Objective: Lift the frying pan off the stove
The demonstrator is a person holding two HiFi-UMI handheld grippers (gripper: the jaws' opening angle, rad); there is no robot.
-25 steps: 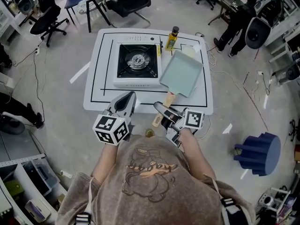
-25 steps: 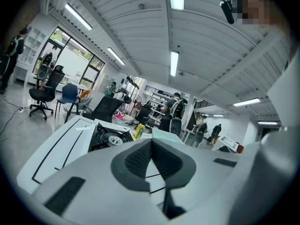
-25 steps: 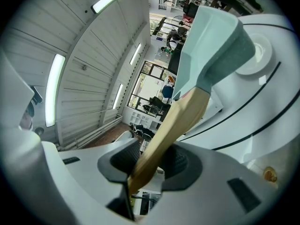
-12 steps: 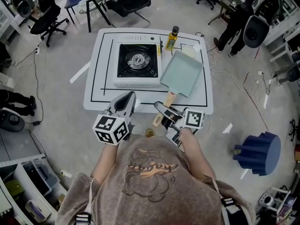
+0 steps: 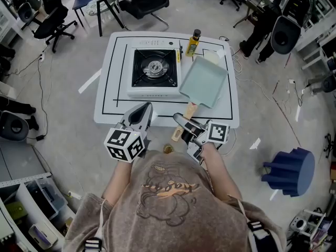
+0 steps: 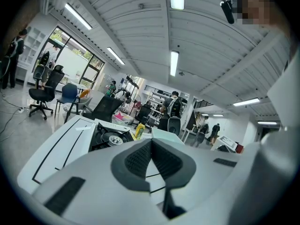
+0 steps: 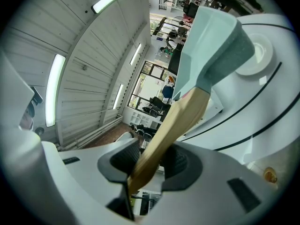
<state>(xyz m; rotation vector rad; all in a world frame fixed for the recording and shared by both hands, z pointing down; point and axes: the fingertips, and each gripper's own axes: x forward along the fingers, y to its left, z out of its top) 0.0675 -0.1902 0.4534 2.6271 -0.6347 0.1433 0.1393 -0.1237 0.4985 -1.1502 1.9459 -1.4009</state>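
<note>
Grey floor [image 5: 63, 140] at far left, and on it a person's dark legs [image 5: 11, 107], now a little higher along the picture's edge than a second ago. Next, the left gripper [image 5: 146, 108], poised over the near edge of the white bench [image 5: 113, 88]; jaws pressed together on nothing, ribbed pads [image 6: 137, 159] meeting flat. Same place as before. Just beyond its tip, the gas stove [image 5: 154, 70]: black top, bare burner, unmoved. Then the right gripper [image 5: 181, 123], also where it was, jaws clenched on the wooden handle [image 5: 189, 111] of the frying pan [image 5: 206, 80], one pad [image 7: 180, 162] on each side and the handle's butt end reaching back past them. Grip unchanged across the second. Behind, near the bench's far edge, a yellow bottle [image 5: 193, 42] with a dark cap, upright, just right of the stove. Pale green, rectangular pan itself off the burner, right of the stove, near-left corner close to the stove's right edge; no shift from the earlier pictures. Resting on the bench or hanging just above it: cannot tell. Small white dish [image 5: 212, 56] peeping out past the pan's far corner. Further right, on the floor, a blue stool [image 5: 289, 169], and at top right a standing person [image 5: 262, 25] in dark clothes, posture barely altered.
</note>
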